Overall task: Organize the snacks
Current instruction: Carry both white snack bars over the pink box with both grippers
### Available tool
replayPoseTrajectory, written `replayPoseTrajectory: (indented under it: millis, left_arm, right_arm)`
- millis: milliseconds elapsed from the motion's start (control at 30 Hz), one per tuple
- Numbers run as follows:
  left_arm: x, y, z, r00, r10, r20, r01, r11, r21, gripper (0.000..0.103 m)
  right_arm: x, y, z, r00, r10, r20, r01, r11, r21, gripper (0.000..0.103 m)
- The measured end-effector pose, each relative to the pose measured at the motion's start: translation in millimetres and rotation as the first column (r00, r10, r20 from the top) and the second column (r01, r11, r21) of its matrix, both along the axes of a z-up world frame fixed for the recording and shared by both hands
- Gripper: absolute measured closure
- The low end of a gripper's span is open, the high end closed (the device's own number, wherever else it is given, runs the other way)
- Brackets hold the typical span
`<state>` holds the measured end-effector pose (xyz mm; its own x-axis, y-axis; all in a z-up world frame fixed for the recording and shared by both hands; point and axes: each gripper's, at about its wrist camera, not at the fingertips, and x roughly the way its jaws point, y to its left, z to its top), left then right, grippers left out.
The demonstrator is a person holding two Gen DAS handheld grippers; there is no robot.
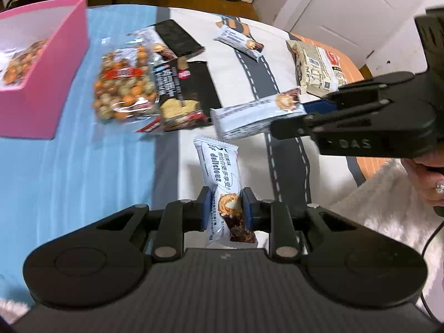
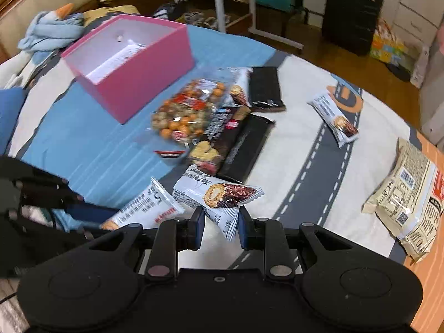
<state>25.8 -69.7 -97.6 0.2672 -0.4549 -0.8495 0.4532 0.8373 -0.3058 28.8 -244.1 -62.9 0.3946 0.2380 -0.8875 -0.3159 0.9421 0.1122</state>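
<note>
My left gripper (image 1: 225,208) is shut on a white wafer snack bar (image 1: 222,177) and holds it above the play mat. My right gripper (image 2: 221,219) is shut on a second white snack bar (image 2: 216,194); in the left wrist view that gripper (image 1: 302,115) comes in from the right holding its bar (image 1: 255,116). The left gripper's bar (image 2: 147,208) shows at lower left in the right wrist view. A pink box (image 1: 41,63) (image 2: 133,63) stands at the far left with a snack bag inside.
On the mat lie a clear bag of mixed nuts (image 1: 125,83), two dark snack packs (image 1: 183,94) (image 1: 179,37), another white bar (image 1: 240,41) and a beige packet (image 1: 319,66). A suitcase (image 2: 351,14) stands on the floor beyond.
</note>
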Motion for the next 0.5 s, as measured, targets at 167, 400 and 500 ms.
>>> replayPoseTrajectory:
  millis: [167,400,500]
  left_arm:
    - [-2,25,3,0.999,0.039,0.017,-0.039,0.999,0.012,0.082]
    - [3,30,-10,0.999,0.053,0.006,-0.053,0.997,0.056,0.082]
    - [4,30,-14,0.998,0.056,-0.002,-0.055,0.997,0.059,0.082]
  right_arm:
    - [-11,10,12,0.999,0.026,0.031,-0.026,1.000,-0.002,0.074]
    - [-14,15,15,0.999,0.033,0.029,-0.032,0.999,-0.009,0.074]
    - [-15,14,13,0.999,0.032,0.023,-0.032,0.999,-0.008,0.074]
